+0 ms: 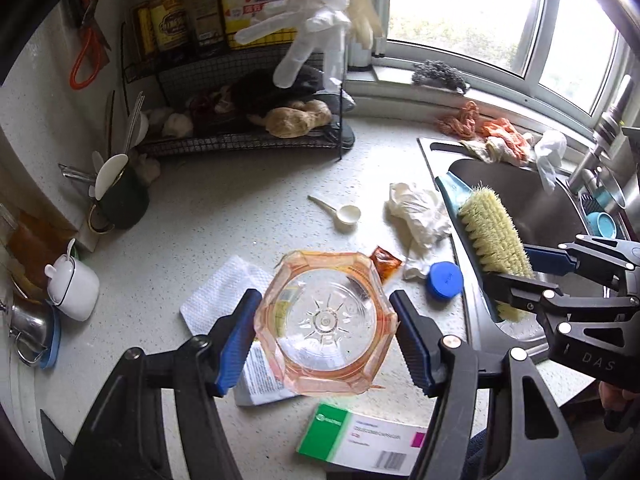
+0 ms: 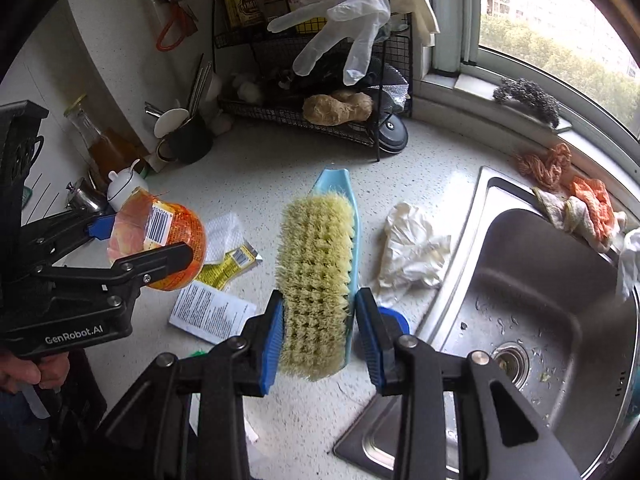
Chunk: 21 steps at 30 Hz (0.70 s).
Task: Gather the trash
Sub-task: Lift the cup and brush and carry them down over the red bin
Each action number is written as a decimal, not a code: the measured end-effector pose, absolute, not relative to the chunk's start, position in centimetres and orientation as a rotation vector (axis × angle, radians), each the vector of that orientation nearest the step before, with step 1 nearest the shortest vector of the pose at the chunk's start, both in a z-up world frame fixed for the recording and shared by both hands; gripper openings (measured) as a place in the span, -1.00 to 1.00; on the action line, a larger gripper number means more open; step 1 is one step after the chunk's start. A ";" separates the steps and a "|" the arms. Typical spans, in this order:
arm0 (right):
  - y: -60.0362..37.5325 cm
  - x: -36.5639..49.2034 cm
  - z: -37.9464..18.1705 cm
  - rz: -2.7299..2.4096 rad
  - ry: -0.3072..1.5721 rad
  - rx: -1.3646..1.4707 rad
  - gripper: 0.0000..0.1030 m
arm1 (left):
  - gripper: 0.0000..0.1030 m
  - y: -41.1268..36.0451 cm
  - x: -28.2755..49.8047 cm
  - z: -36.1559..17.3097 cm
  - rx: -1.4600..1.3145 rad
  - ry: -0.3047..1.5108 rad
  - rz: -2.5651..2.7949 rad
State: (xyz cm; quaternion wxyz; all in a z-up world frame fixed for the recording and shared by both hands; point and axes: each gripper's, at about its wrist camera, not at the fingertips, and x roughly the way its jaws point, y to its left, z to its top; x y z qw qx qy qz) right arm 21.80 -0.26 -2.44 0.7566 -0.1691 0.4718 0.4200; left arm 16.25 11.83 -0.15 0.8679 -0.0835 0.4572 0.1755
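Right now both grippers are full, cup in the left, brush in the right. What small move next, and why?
Probably bring the brush in the right gripper down to the loose scraps, such as the yellow sachet and crumpled tissue on the counter, and sweep them toward the plastic cup held in the left gripper. No bin is visible.

Speckled counter (image 1: 224, 208) is littered: plastic scoop (image 1: 340, 210), crumpled white bag (image 1: 418, 216), blue cap (image 1: 444, 280), paper towel (image 1: 218, 292), medicine box (image 1: 360, 440), sauce sachet (image 1: 385, 262).
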 end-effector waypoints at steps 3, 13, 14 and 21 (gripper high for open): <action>-4.1 19.7 -1.8 0.913 1.032 -0.364 -0.36 | 0.22 8.1 14.7 -0.2 -0.174 0.953 0.356; -17.2 10.5 -1.9 0.895 1.084 -0.324 -0.36 | 0.23 -6.6 8.2 -1.7 -0.172 0.979 0.328; -18.4 9.6 -2.1 0.892 1.084 -0.329 -0.36 | 0.23 -7.9 7.7 -1.8 -0.167 0.983 0.323; -24.8 5.3 -2.8 0.824 1.121 -0.298 -0.36 | 0.23 -15.5 5.4 -3.5 -0.154 1.060 0.266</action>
